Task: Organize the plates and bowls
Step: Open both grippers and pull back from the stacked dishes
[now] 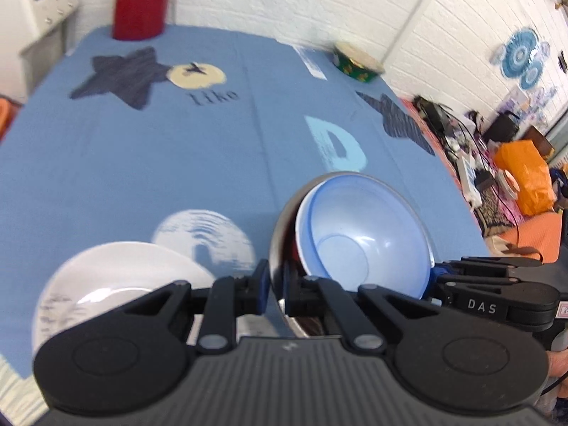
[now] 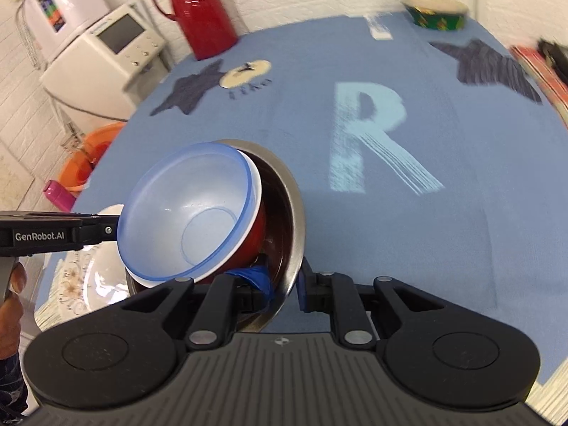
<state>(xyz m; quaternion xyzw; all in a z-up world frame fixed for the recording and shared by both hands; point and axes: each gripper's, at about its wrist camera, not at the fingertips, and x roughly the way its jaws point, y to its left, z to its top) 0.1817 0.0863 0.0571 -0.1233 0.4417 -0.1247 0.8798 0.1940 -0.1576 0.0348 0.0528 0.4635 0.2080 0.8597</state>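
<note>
A nested stack is held above the blue tablecloth: a steel bowl (image 1: 284, 220) outermost, a red bowl (image 2: 257, 229) inside it, a translucent blue bowl (image 1: 358, 227) on top. My left gripper (image 1: 275, 285) is shut on the steel bowl's rim at its left side. My right gripper (image 2: 285, 284) is shut on the steel bowl's rim (image 2: 296, 234) at its right side; it also shows in the left wrist view (image 1: 440, 284). The stack tilts. A white patterned plate (image 1: 106, 284) lies on the table to the left, also in the right wrist view (image 2: 96, 277).
A red thermos jug (image 2: 198, 10) stands at the table's far left. A green patterned bowl (image 2: 436, 14) sits at the far right. A white appliance (image 2: 106, 56) stands left of the table. Clutter and an orange bag (image 1: 525, 174) lie beyond the right edge.
</note>
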